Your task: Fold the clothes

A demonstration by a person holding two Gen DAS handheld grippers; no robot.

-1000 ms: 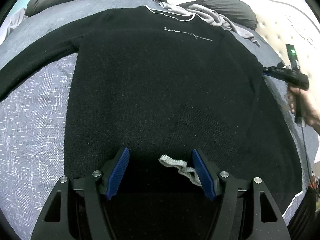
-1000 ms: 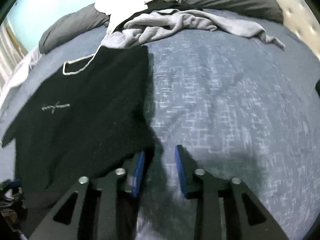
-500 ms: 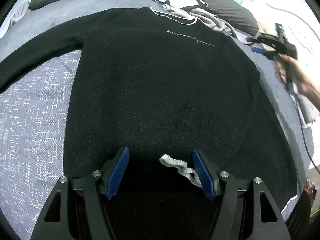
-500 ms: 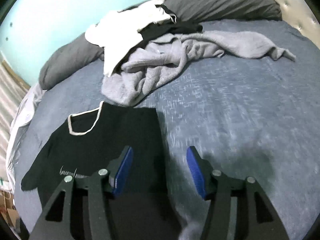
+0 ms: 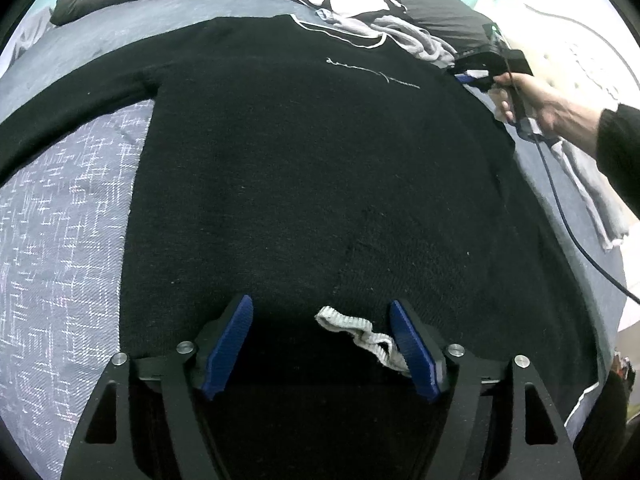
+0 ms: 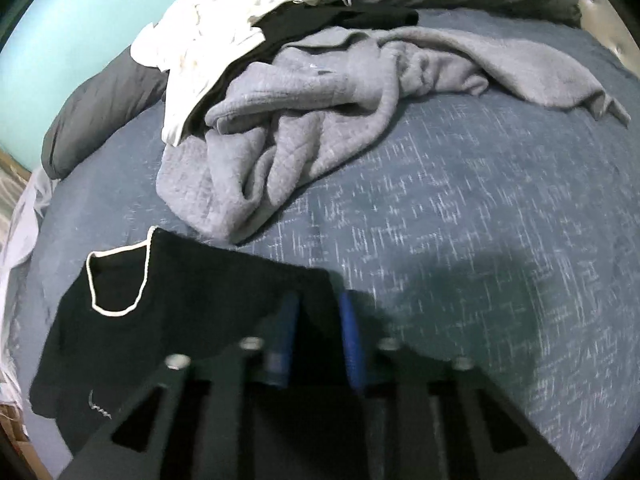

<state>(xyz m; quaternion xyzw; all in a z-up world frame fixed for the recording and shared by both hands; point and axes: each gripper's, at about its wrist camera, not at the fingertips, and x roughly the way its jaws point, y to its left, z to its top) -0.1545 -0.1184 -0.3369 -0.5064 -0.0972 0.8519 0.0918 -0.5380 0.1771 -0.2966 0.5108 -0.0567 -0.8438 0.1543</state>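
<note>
The black sweater (image 5: pixel 320 168) is spread flat on the bed (image 5: pixel 60 240), with no fold visibly made yet. The left claw (image 5: pixel 320 340) is held spread over the hem, while the right claw (image 6: pixel 318 340) is nearly pressed together at the shoulder, apparently pinching it. The grey garment (image 6: pixel 320 100) and others behind are left unfolded.

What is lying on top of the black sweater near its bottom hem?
A small crumpled white knit strip lies on the black sweater, between the left gripper fingers. Whatever is beneath the sweater there is covered.
</note>
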